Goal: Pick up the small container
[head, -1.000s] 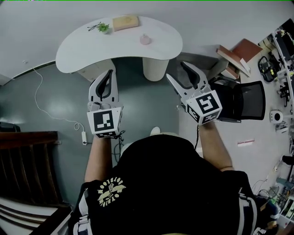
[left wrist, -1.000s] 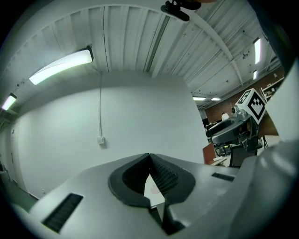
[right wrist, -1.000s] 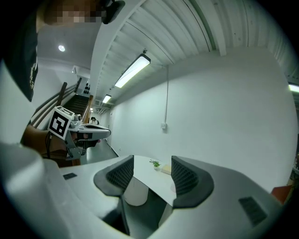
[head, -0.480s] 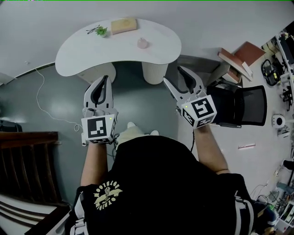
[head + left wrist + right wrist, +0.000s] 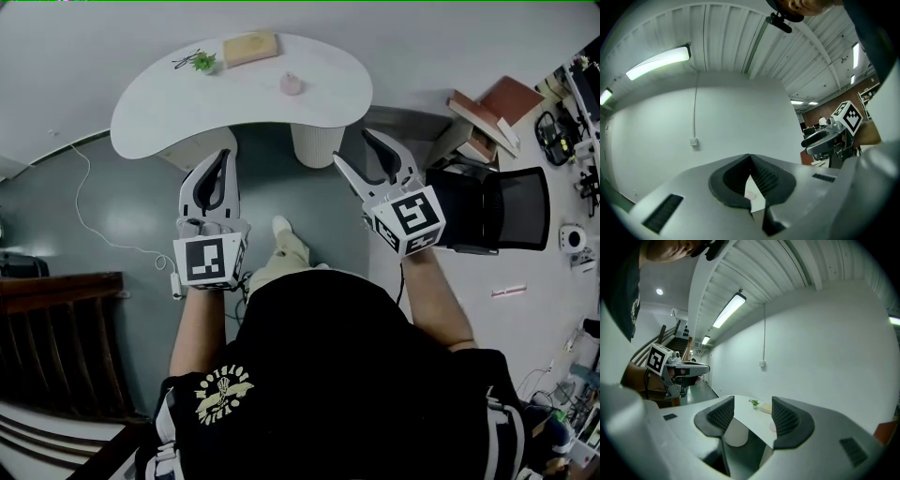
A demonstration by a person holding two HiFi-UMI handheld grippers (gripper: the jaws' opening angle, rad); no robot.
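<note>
The small pink container [image 5: 292, 84] stands on the white curved table [image 5: 169, 103], far ahead of both grippers. My left gripper [image 5: 221, 156] is held in the air short of the table's near edge, its jaws shut with nothing in them. My right gripper [image 5: 353, 148] hovers at the right, open and empty. In the right gripper view the container [image 5: 772, 427] peeks out beside the right jaw of that gripper [image 5: 753, 401]. In the left gripper view that gripper [image 5: 750, 159] shows only a thin wedge of table, with a pinkish spot that may be the container [image 5: 750, 194].
A tan box [image 5: 250, 47] and a small green plant [image 5: 203, 62] sit at the table's far side. A white pedestal [image 5: 314, 142] holds the table up. A black office chair [image 5: 502, 211] and stacked books [image 5: 487, 108] are at the right. A cable with a power strip [image 5: 174, 281] lies on the floor at the left.
The person has stepped forward; a shoe now shows between the arms. Both grippers keep their pose, left shut and right open, still short of the table.
</note>
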